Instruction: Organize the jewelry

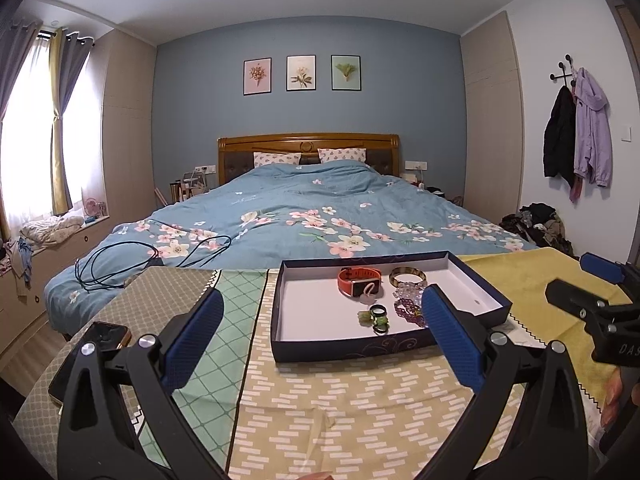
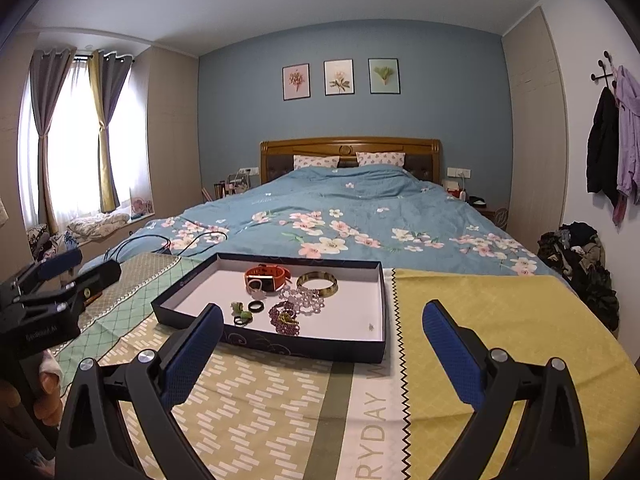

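The shallow dark-blue cardboard box lid with a white inside (image 1: 480,280) sat on the patchwork-cloth tabletop (image 1: 340,408), holding all the jewelry together, probably so pieces could be sorted in 1 place. Inside lay an orange strap watch (image 1: 358,280), a gold-and-green bangle (image 1: 407,276), a clear crystal bead bracelet (image 2: 306,298), a purple bead bracelet (image 2: 285,320) and several small rings (image 1: 378,316). Both tools hovered short of the lid, each spread wide and empty: the left tool (image 1: 320,340) and the right tool (image 2: 322,344). Only the left view showed a black phone (image 1: 86,356) at the tabletop's edge; the right view showed printed lettering on the cloth.
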The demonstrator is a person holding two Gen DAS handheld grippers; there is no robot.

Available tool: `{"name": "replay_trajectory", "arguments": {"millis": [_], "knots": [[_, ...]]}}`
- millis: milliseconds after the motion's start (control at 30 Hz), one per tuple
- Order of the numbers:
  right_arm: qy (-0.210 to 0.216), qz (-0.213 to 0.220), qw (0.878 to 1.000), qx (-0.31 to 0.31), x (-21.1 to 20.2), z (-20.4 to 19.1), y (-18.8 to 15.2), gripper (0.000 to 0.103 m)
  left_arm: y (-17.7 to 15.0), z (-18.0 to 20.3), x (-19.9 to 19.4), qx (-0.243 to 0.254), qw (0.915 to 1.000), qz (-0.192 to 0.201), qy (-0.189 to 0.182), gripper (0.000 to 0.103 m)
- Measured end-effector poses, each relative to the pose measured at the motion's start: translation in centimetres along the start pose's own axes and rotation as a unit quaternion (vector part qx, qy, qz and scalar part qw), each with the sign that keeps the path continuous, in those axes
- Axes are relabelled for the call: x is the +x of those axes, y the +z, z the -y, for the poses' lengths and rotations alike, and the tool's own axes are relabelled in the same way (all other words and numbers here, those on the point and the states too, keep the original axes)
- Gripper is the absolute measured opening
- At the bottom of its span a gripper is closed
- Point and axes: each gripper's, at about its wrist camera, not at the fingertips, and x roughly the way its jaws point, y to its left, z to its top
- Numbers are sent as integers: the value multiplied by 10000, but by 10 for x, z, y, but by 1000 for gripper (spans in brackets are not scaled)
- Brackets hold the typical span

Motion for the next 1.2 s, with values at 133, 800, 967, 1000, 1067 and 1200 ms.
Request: {"name": "replay_trajectory", "arguments": {"millis": [133,800,967,1000,1067,1200], "knots": [[-43,115,9999,5,-5,0,1,96,-1,-1,-3,-57,10000,20,-13,97],[-47,350,9993,88,-16,-3,2,96,2,-4,-19,-149,9996,225,59,97],[-44,362,9993,97,-17,-3,3,96,1,-4,-20,-164,9996,233,57,97],[-45,375,9992,96,-17,-3,2,96,2,-4,-20,-155,9996,235,60,97],[-42,392,9992,93,-18,-3,3,96,1,-4,-20,-150,9996,245,71,97],[-37,413,9991,90,-18,-3,3,96,2,-3,-21,-155,9996,240,68,97]]}}
